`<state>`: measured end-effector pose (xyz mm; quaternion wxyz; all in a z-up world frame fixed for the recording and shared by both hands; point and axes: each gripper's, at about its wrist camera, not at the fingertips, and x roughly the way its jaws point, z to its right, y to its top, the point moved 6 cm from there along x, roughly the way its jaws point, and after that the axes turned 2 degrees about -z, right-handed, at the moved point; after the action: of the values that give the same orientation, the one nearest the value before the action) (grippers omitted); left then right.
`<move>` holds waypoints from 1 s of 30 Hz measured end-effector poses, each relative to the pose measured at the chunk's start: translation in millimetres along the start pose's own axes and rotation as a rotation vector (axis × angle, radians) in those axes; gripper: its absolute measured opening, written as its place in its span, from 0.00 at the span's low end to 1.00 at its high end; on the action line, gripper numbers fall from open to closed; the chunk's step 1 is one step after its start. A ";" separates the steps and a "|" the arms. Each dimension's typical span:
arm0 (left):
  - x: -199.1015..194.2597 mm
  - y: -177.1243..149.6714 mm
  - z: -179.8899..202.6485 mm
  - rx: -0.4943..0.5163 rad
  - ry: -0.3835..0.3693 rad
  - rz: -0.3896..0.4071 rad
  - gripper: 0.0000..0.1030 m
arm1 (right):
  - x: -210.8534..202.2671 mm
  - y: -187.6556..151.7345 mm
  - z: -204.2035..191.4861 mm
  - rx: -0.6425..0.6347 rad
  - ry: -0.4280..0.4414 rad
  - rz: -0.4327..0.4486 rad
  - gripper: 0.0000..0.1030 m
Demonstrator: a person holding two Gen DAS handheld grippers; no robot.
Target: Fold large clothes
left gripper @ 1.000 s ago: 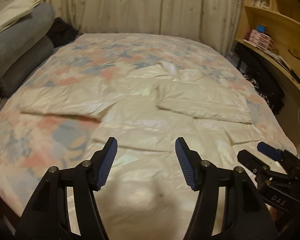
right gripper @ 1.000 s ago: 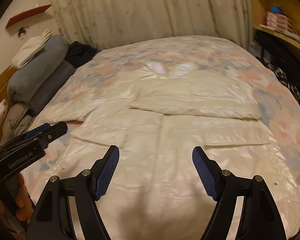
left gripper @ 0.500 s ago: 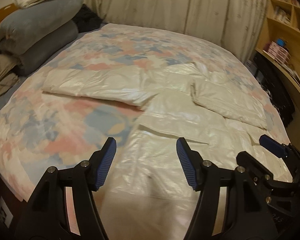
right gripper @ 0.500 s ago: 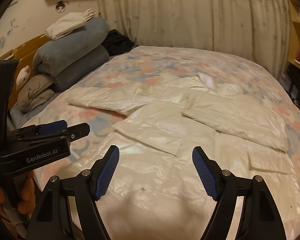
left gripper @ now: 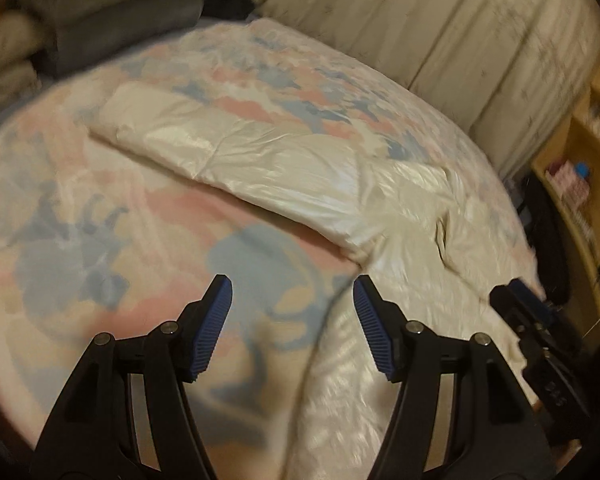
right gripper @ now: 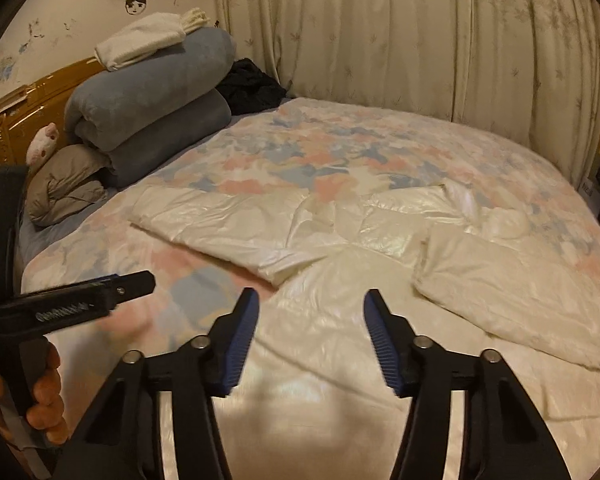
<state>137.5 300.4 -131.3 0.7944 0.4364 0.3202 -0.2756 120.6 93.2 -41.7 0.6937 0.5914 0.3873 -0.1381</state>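
Observation:
A shiny cream padded jacket [right gripper: 340, 320] lies flat on the flowered bed cover [right gripper: 340, 148]. One sleeve [right gripper: 228, 220] stretches out to the left, the other sleeve [right gripper: 512, 296] is folded across the chest. My right gripper [right gripper: 310, 332] hovers over the jacket's lower body; its jaws are closing, with nothing pinched between them. My left gripper [left gripper: 292, 320] stands open above the cover, right at the jacket's left side edge [left gripper: 328, 320], holding nothing. The outstretched sleeve [left gripper: 260, 152] lies beyond it. A hand [right gripper: 44, 392] holds the left gripper [right gripper: 140, 280] at the left of the right wrist view.
Rolled grey-blue blankets [right gripper: 152, 108] with a white folded cloth [right gripper: 148, 40] on top are stacked at the headboard [right gripper: 8, 120], beside a beige bundle [right gripper: 64, 184] and a black garment [right gripper: 252, 88]. A curtain [right gripper: 420, 40] hangs behind the bed. Wooden shelves [left gripper: 580, 168] stand at the right.
Both grippers have travelled left along the near side of the bed. The left one now hangs over the cover beside the jacket. The right jaws stand narrower than before.

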 end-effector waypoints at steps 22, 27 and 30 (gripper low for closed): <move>157.2 128.8 -172.8 -0.422 -0.051 0.009 0.57 | 312.2 35.3 14.9 0.048 0.014 -0.191 0.34; 159.7 138.4 -176.5 -0.346 0.096 0.029 0.19 | 321.3 30.7 13.4 0.018 -0.010 -0.166 0.35; 147.1 142.1 -159.5 -0.244 0.217 0.069 0.05 | 323.2 30.8 14.3 0.016 -0.012 -0.158 0.35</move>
<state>291.3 482.2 -234.1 0.8112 0.3748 0.4198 -0.1587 359.9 174.1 -246.2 0.6780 0.5638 0.4274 -0.1992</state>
